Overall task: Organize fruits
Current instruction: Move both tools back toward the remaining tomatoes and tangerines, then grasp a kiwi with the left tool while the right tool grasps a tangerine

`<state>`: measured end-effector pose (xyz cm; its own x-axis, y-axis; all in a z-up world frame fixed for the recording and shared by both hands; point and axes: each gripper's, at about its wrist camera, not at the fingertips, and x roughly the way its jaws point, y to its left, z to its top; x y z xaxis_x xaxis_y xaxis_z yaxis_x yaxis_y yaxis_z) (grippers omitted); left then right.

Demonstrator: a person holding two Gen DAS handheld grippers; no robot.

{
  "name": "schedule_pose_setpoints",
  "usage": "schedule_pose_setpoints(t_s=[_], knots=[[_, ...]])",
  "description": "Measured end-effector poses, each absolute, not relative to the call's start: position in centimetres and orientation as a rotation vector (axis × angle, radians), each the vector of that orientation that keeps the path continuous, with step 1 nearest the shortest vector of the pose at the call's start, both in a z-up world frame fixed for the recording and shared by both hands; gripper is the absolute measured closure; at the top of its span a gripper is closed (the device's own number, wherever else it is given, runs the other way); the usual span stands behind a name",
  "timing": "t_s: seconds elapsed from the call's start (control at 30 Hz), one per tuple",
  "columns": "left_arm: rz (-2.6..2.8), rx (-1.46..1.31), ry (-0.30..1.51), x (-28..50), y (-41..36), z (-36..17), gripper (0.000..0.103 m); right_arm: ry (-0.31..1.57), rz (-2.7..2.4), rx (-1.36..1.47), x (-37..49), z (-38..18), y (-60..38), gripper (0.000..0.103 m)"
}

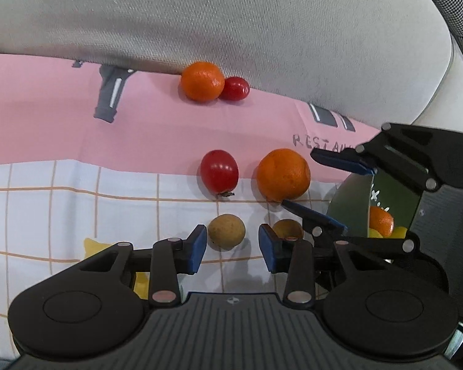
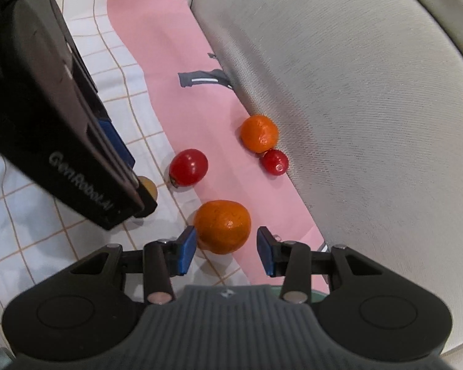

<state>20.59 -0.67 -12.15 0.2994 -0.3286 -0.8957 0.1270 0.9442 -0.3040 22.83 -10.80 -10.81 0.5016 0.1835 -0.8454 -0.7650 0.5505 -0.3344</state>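
Several fruits lie on a pink and white grid cloth [image 1: 61,185]. My left gripper [image 1: 232,246] is open, and a tan longan [image 1: 227,231] sits just past its tips, clear of both blue pads. A second longan [image 1: 288,229] is half hidden behind the right finger. A red tomato [image 1: 219,171] and an orange [image 1: 283,174] lie beyond them. My right gripper [image 2: 227,252] is open around that orange [image 2: 223,226], with a gap at the right pad. Another orange [image 2: 259,134] and a small tomato [image 2: 274,162] rest against the cushion.
A grey cushion [image 1: 231,15] rises right behind the far fruits. A round grey-green dish [image 1: 348,203] stands at the right, partly hidden by the right gripper [image 1: 327,188]; orange and yellow shapes show in it. The two grippers work close side by side.
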Motion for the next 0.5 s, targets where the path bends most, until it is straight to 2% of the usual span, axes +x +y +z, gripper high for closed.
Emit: schedule_pose_setpoints(t_s=[0.2, 0.27, 0.5], knots=[[-0.297, -0.203, 1.230, 20.8, -0.4, -12.9, 0.062, 0.880, 0.683, -0.786, 23.4, -11.6, -10.6, 0.062], [-0.298, -0.204, 1.226, 20.8, -0.4, -12.9, 0.064, 0.885, 0.686, -0.780, 23.4, -11.8, -10.6, 0.058], [-0.311, -0.215, 1.217, 20.8, -0.4, -12.9, 0.072, 0.898, 0.666, -0.782, 23.7, -12.6, -10.0, 0.058]])
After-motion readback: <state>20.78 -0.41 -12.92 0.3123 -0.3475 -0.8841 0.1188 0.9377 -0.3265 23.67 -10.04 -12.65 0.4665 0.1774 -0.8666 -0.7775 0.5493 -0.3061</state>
